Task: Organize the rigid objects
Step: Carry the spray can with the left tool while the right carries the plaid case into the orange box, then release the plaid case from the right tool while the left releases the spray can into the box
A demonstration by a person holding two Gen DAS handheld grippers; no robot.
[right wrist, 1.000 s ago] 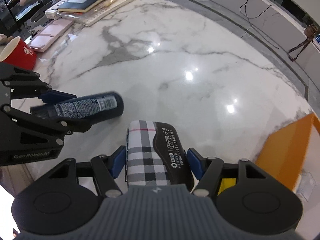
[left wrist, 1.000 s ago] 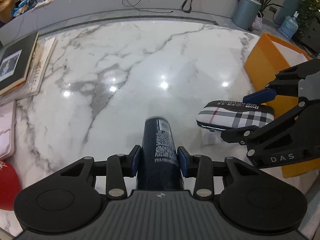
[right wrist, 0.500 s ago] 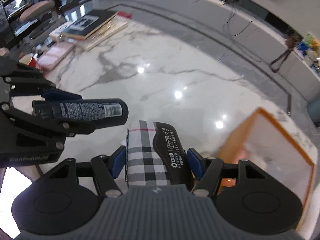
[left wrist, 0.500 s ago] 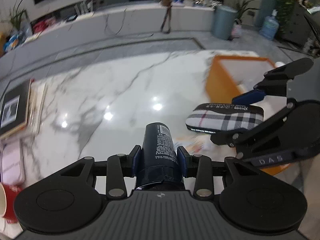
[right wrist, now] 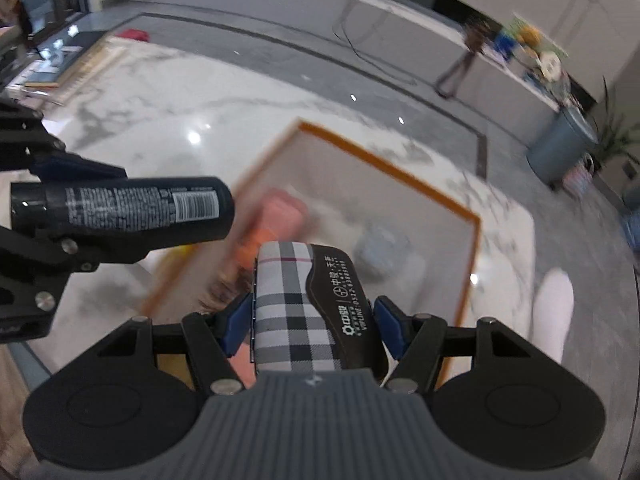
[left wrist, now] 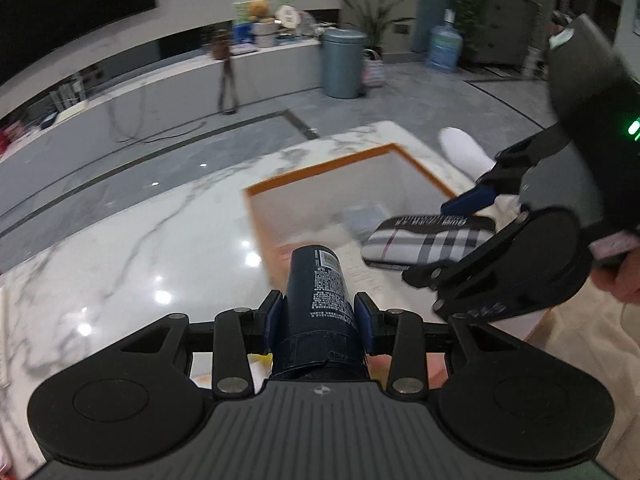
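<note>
A: What's under me?

B: White marble table [left wrist: 120, 248], grey floor beyond, a grey bin [left wrist: 344, 62] by the counter.

A: My left gripper [left wrist: 319, 312] is clamped on the dark spray can [left wrist: 320, 288], right gripper [right wrist: 312, 320] clamped on the plaid case [right wrist: 296, 304]; both hang above the orange box [right wrist: 400, 176].

B: Inside it?

A: A blurred pink thing [right wrist: 276, 216] and something pale; a white sock [right wrist: 554, 308] just beside the box
</note>
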